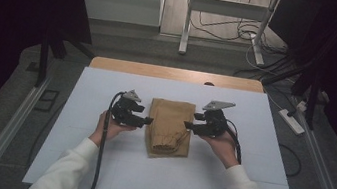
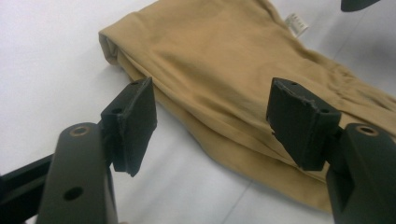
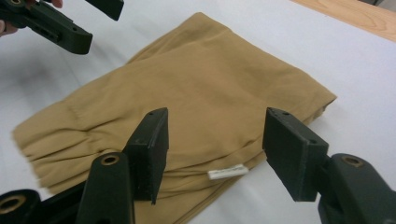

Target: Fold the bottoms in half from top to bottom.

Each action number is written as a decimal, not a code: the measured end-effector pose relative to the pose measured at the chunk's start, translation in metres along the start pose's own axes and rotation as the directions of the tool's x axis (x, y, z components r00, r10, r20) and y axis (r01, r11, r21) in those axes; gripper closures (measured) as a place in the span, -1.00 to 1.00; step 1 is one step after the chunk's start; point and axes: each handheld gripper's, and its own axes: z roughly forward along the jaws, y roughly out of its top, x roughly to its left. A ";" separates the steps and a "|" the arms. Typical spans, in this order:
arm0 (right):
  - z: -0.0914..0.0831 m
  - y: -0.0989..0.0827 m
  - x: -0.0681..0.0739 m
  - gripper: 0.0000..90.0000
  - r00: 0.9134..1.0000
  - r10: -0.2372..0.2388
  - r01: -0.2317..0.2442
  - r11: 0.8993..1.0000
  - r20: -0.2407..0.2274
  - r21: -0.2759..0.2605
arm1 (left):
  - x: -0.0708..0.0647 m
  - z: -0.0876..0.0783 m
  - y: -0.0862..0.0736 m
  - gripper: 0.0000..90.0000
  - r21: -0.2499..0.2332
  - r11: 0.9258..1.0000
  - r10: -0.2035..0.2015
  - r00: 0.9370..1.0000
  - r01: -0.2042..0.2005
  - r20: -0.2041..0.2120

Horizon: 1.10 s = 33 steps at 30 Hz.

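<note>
A folded tan garment (image 1: pixel 169 125) lies in the middle of the white table cover (image 1: pixel 95 164), with its gathered end toward the person. My left gripper (image 1: pixel 148 120) is held low at the garment's left edge. Its jaws are open and hover above the folded edge (image 2: pixel 224 60), apart from the cloth. My right gripper (image 1: pixel 187 124) mirrors it at the right edge, open over the side of the cloth (image 3: pixel 196 93) where a small white label (image 3: pixel 227 171) sticks out. The left gripper (image 3: pixel 70 28) shows across the garment in the right gripper view.
A strip of wooden tabletop (image 1: pixel 177 74) shows beyond the white cover. Behind it stand metal desk legs (image 1: pixel 186 21) and loose cables on the floor. A power strip (image 1: pixel 293 121) lies to the right. Metal rails run along both sides of the table.
</note>
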 end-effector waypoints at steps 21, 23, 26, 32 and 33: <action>-0.012 -0.013 0.014 -0.08 0.999 -0.037 0.037 0.999 0.001 0.023 | -0.013 -0.013 -0.016 -0.27 0.001 1.000 0.016 1.000 -0.016 -0.002; -0.018 -0.016 0.018 -0.08 0.999 -0.042 0.042 0.999 0.012 0.018 | -0.017 -0.019 -0.022 -0.27 0.003 1.000 0.020 1.000 -0.020 -0.006; -0.024 -0.019 0.024 -0.08 0.999 -0.040 0.040 0.999 0.013 0.015 | -0.022 -0.030 -0.033 -0.27 -0.001 1.000 0.024 1.000 -0.024 -0.010; -0.029 -0.033 0.034 -0.09 0.998 -0.055 0.055 0.998 0.002 0.042 | -0.024 -0.042 -0.055 -0.27 -0.008 1.000 -0.015 1.000 0.015 -0.015; -0.030 -0.035 0.034 -0.09 0.999 -0.054 0.053 0.997 0.003 0.050 | -0.024 -0.043 -0.058 -0.27 -0.001 1.000 -0.014 1.000 0.014 -0.021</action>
